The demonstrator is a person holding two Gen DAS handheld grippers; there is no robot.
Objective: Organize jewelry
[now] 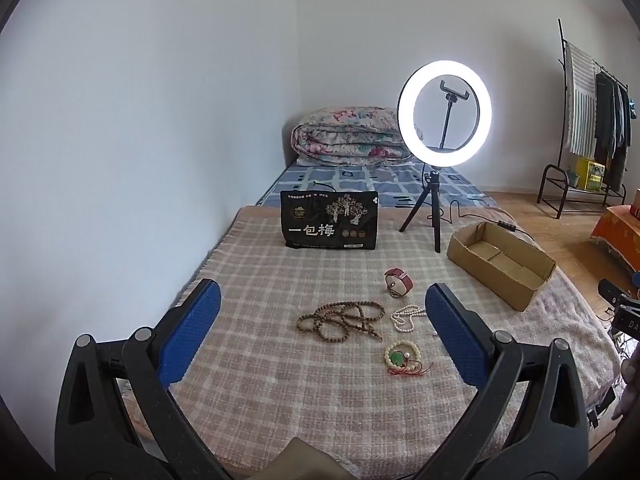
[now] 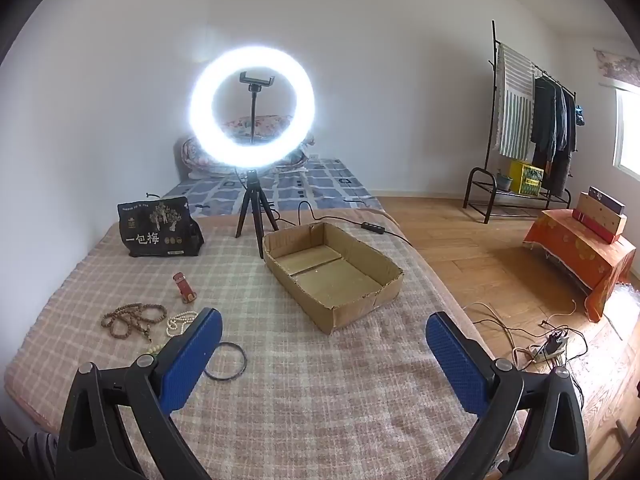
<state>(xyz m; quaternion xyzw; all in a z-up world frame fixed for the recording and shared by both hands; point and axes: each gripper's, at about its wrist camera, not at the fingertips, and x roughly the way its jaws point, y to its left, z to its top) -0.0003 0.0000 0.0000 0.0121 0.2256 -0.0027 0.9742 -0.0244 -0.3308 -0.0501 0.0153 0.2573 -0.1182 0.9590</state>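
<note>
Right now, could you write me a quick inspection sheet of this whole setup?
Surface: plaid blanket covering a bed.
Job's things: brown bead necklace, pearl strand, pale bead bracelet with a green piece, red strap watch, dark bangle, all lying loose; cardboard tray holds nothing.
Clutter: black snack bag; lit ring light on a tripod.
Grippers: left gripper and right gripper both open, holding nothing.
Cables: light's cord on the bed; power strip with tangled leads on the floor.
Surroundings: folded quilt, clothes rack, orange-draped stand.
</note>
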